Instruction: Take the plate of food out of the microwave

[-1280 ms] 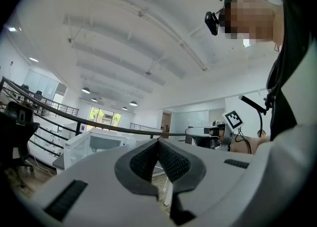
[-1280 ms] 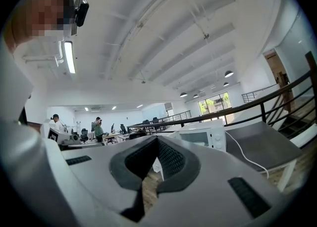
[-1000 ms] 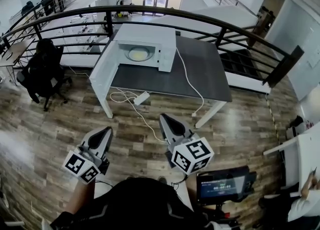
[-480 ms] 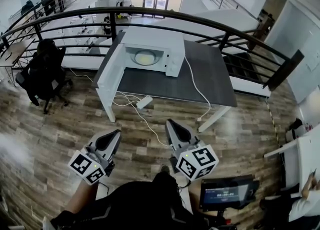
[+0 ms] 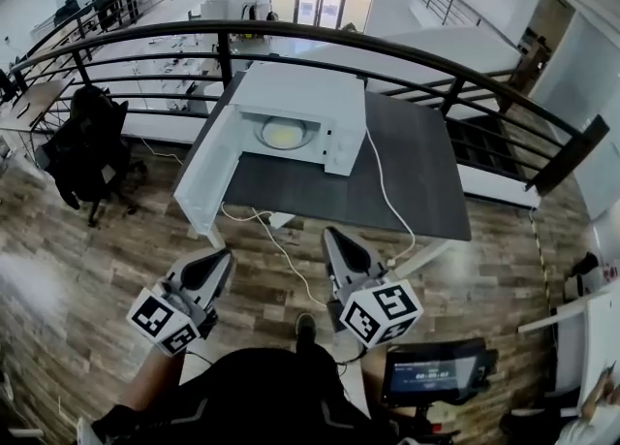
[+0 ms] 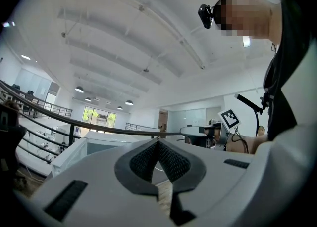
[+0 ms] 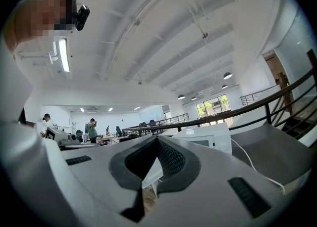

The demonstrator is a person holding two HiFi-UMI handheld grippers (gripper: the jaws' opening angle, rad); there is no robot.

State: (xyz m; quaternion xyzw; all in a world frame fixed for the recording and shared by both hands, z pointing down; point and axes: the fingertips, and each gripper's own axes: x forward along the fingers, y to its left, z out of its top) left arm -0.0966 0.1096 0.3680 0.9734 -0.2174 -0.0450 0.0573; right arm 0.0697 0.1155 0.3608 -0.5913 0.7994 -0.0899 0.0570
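Note:
A white microwave (image 5: 300,94) stands at the back of a dark grey table (image 5: 387,176). Its door (image 5: 208,176) hangs open to the left. Inside lies a plate of yellow food (image 5: 284,133). Both grippers hover over the wooden floor, well short of the table. My left gripper (image 5: 225,257) is shut and holds nothing. My right gripper (image 5: 334,233) is also shut and empty. In the left gripper view the left gripper (image 6: 158,141) points towards the microwave (image 6: 94,147). In the right gripper view the right gripper (image 7: 157,138) has the microwave (image 7: 210,136) beyond it to the right.
A curved black railing (image 5: 407,50) runs behind the table. A white cable (image 5: 383,186) trails from the microwave over the table, and a power strip (image 5: 278,219) lies on the floor below. An office chair (image 5: 82,147) stands left. A small screen (image 5: 431,372) sits at lower right.
The table and microwave have come nearer and lower in the head view as the person walks towards them. Both grippers stay shut and keep their places before the body.

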